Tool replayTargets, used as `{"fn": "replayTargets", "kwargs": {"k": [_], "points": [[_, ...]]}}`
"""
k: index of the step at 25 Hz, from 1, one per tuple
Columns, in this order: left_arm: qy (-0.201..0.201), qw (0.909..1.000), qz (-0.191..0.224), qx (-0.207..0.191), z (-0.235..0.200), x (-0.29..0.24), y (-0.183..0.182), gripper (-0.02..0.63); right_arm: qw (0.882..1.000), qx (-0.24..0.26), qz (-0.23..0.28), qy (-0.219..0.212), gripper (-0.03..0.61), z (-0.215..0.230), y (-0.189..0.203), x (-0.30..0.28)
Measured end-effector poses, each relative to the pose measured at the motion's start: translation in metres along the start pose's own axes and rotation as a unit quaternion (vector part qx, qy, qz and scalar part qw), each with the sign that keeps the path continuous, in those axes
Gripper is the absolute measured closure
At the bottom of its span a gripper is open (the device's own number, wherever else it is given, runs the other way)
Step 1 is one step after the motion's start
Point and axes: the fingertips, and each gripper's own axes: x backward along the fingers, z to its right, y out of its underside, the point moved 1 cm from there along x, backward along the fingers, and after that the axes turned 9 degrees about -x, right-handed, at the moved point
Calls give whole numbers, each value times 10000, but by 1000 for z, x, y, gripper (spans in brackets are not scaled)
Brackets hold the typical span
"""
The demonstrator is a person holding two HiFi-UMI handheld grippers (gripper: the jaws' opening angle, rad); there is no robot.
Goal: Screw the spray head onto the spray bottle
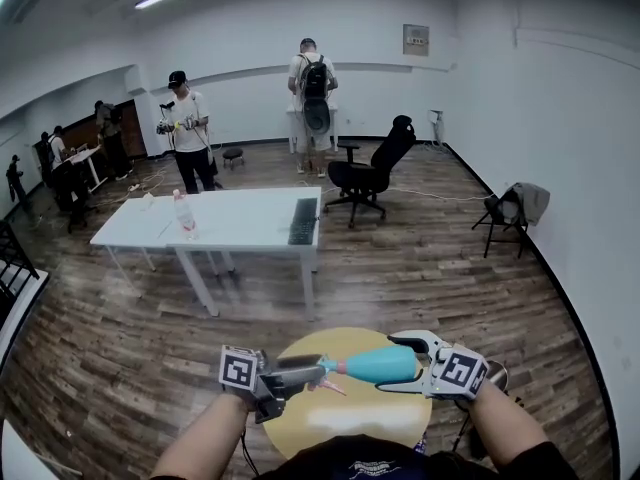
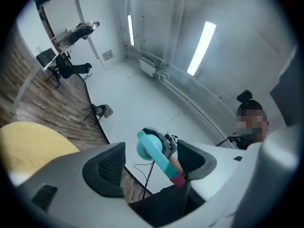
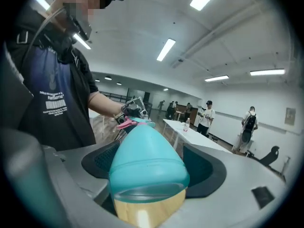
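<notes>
Smooth teal plastic spray bottle (image 3: 145, 160), cone-shaped, lies level above the round yellow table (image 1: 335, 423), its wide base clamped between the dark ribbed pads of the right gripper (image 1: 400, 365). Its pink-triggered spray head (image 2: 175, 174) reaches between the spread, unclenched jaws of the left gripper (image 2: 152, 164). Only the left gripper view shows the head beside one pad; whether they touch is unclear.

Teal spray bottle (image 1: 378, 365) is lying sideways up in the air, right above the round yellow table (image 1: 330, 418), with the fat base pointing right and the narrow neck left. The spray head (image 1: 331, 373) sits on the neck end, with its pink trigger poking down toward the table.
</notes>
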Motion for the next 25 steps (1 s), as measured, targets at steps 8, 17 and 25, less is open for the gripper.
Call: {"fn": "replayTargets", "kwargs": {"k": [8, 17, 25], "points": [[-642, 9822, -1203, -1289, -4, -31, 33, 445, 9979, 427, -488, -36, 141, -7, 17, -17], [-1255, 9317, -2005, -2755, 2, -52, 48, 463, 9529, 1513, -2627, 13, 115, -21, 91, -56], [-1204, 8864, -2496, -3707, 2, -51, 62, 451, 9538, 1157, -2712, -584, 157, -34, 103, -59]]}}
